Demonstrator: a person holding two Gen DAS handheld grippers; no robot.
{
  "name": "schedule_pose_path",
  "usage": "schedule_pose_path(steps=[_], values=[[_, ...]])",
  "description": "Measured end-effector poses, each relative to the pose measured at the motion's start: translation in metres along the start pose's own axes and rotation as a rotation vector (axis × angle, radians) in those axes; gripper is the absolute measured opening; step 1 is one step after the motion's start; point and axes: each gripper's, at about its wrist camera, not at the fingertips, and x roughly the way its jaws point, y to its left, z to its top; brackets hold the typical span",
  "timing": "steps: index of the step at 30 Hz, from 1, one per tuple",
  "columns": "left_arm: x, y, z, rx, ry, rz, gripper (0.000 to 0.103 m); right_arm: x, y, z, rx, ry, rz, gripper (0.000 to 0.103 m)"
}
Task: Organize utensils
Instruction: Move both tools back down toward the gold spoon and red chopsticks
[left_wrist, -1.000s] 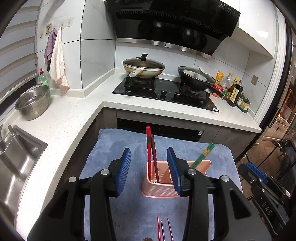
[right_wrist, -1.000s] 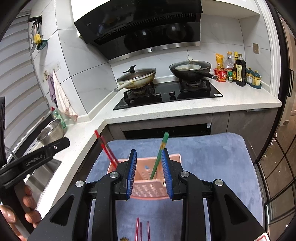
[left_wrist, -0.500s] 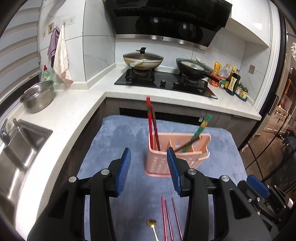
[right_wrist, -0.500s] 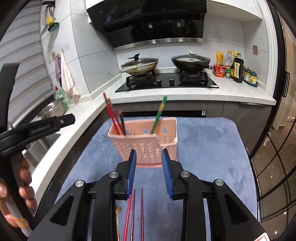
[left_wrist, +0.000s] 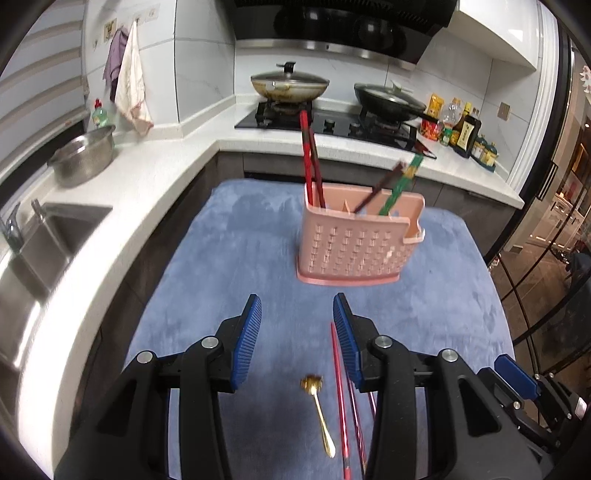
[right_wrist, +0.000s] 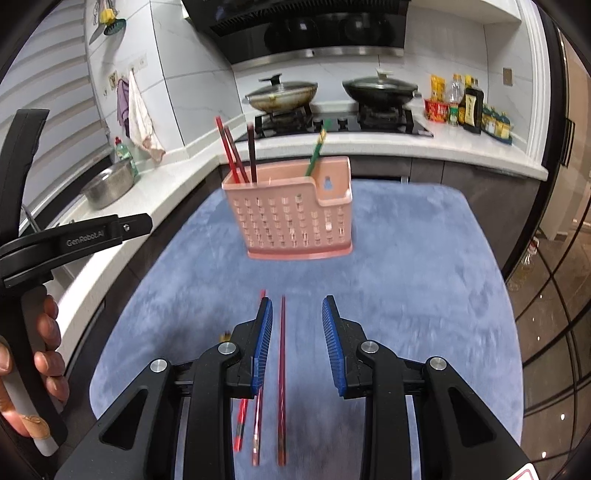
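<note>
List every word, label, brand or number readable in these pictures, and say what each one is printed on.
"GenRobot.AI": on the black body of the left tool, seen from the right wrist view.
Labels on the sauce bottles and packets beside the stove: too small and blurred to read.
Any marking on the range hood: not readable.
The pink utensil basket: no text visible.

- "GenRobot.AI" in pale letters on black body of left tool (right_wrist: 92, 233), seen in right wrist view
- bottle labels: unreadable
</note>
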Motion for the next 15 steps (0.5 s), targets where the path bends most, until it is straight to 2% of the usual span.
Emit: schedule_pose_path(steps=[15], values=[[0.019, 0.012, -0.077, -0.010, 0.134, 0.017, 0.039, 0.018, -0.005, -0.073, 0.022, 0.131, -0.006, 0.028]])
